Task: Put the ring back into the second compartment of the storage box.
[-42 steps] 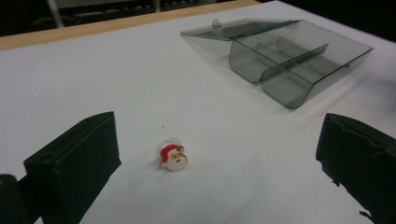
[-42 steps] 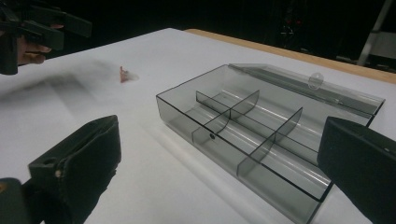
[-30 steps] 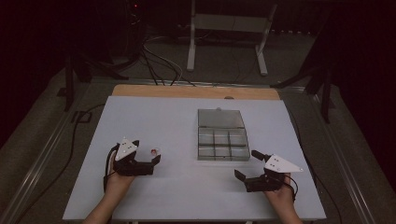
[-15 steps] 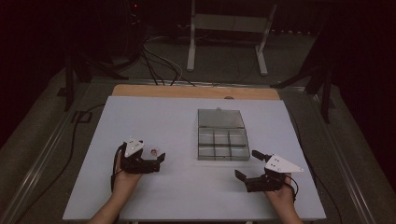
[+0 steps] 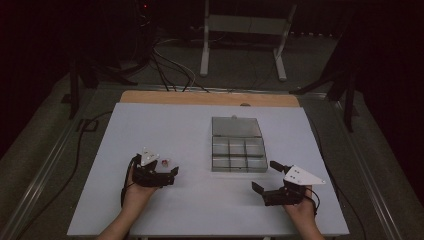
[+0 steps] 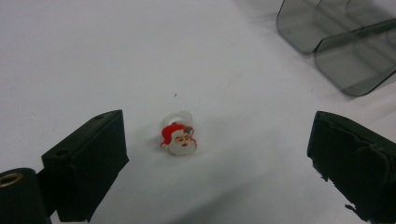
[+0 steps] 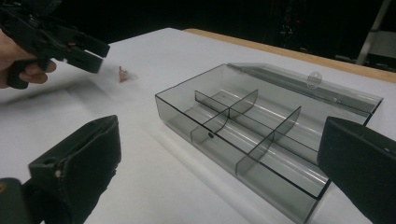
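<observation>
I've got the left gripper [image 5: 172, 174] low over the white table [image 5: 200, 210], left of centre, jaws wide with nothing pressed between them, though they have just been closing a touch. Right in front of them sits the Santa ring [image 6: 179, 138], a small red-and-white Santa face on a clear band, lying on the table between the two jaw tips in the left gripper view, touching neither. From above, the ring [image 5: 165, 161] is just beyond the gripper. Moving right, the clear compartment box [image 5: 237, 150] lies open near the middle, lid folded back flat, compartments divided by curved walls. Farther right, my right gripper [image 5: 263, 177] hovers near the box's front right corner, jaws spread wide, holding nothing, box framed between them.
</observation>
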Demonstrator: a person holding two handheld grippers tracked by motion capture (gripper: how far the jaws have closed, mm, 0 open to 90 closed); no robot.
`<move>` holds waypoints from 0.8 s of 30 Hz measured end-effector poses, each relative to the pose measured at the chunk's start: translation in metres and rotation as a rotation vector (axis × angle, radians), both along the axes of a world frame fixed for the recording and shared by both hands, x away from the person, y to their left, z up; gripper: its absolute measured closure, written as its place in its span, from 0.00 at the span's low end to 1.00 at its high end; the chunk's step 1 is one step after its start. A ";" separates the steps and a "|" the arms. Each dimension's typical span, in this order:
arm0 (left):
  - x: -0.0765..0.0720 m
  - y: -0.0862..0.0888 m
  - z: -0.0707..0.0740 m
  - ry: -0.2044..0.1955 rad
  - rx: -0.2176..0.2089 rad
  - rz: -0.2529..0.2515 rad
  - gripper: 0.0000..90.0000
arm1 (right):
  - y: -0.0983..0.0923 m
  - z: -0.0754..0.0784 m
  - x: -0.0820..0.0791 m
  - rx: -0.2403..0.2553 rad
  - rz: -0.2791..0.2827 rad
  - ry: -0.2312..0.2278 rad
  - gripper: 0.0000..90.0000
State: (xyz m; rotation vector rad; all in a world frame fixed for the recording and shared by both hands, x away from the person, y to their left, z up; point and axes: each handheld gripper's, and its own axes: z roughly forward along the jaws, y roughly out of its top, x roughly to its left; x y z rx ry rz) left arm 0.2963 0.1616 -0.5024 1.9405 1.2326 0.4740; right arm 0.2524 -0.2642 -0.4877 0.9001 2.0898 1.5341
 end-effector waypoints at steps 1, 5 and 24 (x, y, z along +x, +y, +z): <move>0.001 0.000 -0.001 0.012 0.006 0.003 0.07 | 0.000 0.000 0.000 0.000 0.000 0.000 0.00; 0.003 0.000 -0.003 0.038 0.044 0.035 0.19 | 0.000 0.000 0.000 0.001 0.000 0.001 0.00; 0.011 0.005 -0.009 0.078 0.084 0.047 0.41 | 0.000 0.000 0.000 -0.003 -0.001 0.000 0.00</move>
